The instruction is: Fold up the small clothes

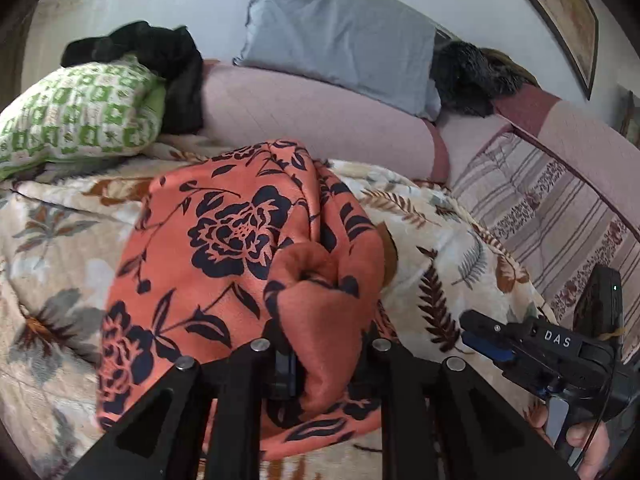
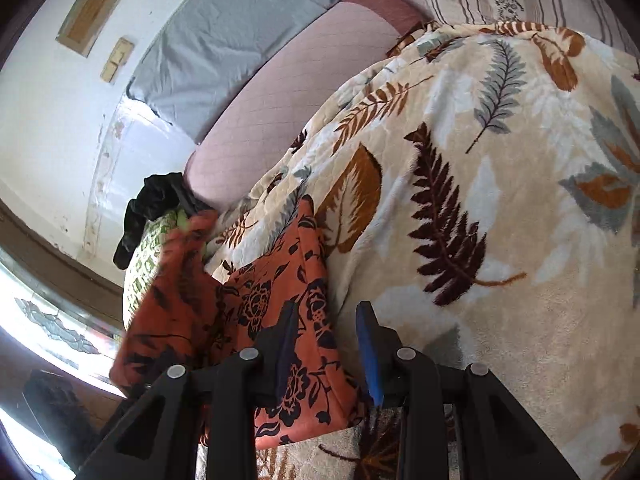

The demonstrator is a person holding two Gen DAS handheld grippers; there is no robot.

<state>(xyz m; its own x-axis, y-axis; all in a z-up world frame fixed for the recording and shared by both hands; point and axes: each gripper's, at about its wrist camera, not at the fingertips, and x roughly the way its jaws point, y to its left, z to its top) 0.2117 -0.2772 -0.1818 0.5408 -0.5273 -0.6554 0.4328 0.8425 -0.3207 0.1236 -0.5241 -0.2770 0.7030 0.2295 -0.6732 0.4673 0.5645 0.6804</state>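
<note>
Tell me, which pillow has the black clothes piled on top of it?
The green-and-white patterned pillow. The black clothes lie over it, while the plain grey pillow leans bare against the wall.

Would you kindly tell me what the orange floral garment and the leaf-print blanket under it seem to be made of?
The orange floral garment looks like a thin woven fabric with a slight sheen, perhaps satin or rayon: it drapes in smooth, soft folds where it bunches. The leaf-print blanket looks like plush fleece, matte and fuzzy, with a visible nap and quilted dimples. The exact fibres cannot be told.
</note>
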